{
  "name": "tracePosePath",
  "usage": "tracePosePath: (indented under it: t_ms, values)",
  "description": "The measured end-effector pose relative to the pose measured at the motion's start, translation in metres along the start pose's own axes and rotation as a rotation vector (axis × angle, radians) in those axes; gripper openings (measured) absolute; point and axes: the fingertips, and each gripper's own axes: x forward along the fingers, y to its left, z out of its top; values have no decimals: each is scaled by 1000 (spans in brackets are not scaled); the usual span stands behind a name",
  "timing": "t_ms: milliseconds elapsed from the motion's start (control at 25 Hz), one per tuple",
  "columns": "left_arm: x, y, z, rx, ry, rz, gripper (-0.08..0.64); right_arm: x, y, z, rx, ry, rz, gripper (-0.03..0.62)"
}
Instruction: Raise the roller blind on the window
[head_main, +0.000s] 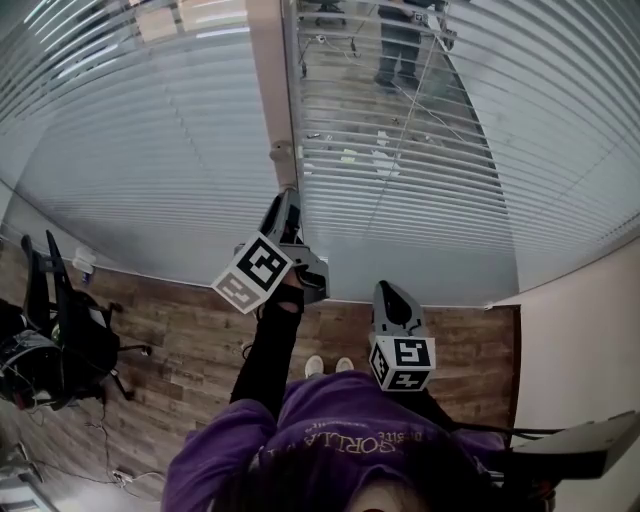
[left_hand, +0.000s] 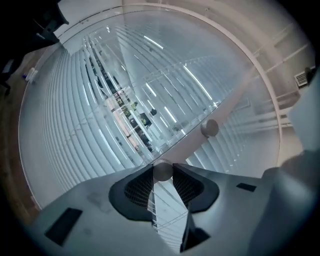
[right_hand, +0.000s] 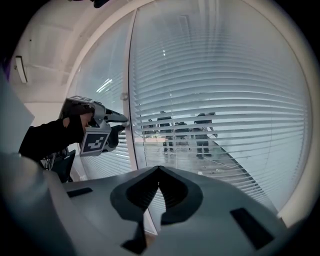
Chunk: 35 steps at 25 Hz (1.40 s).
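Observation:
Slatted blinds hang behind two glass panes, one on the left and one on the right, with a white post between them. My left gripper reaches up to the post. In the left gripper view its jaws are shut on a small round grey knob on the post; a second knob sits further along. The right gripper view shows the left gripper touching the post. My right gripper is held lower, off the glass, its jaws shut on nothing.
A black office chair stands on the wooden floor at left. A beige wall closes the right side. Beyond the right blind, people stand on the far side of the glass.

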Motion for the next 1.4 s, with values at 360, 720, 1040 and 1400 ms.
tracePosePath:
  t_ms: [360, 720, 1040, 1400]
  values:
    - [0, -4, -1, 423, 32, 61, 123, -1, 2, 0, -4, 1, 4, -4]
    - [1, -13, -6, 1037, 71, 127, 123, -1, 2, -2, -4, 9, 3, -3]
    - [0, -1, -2, 118, 35, 32, 123, 2, 4, -2, -4, 7, 3, -3]
    - [-7, -3, 5, 131, -66, -45, 124, 2, 4, -1, -9, 5, 2, -3]
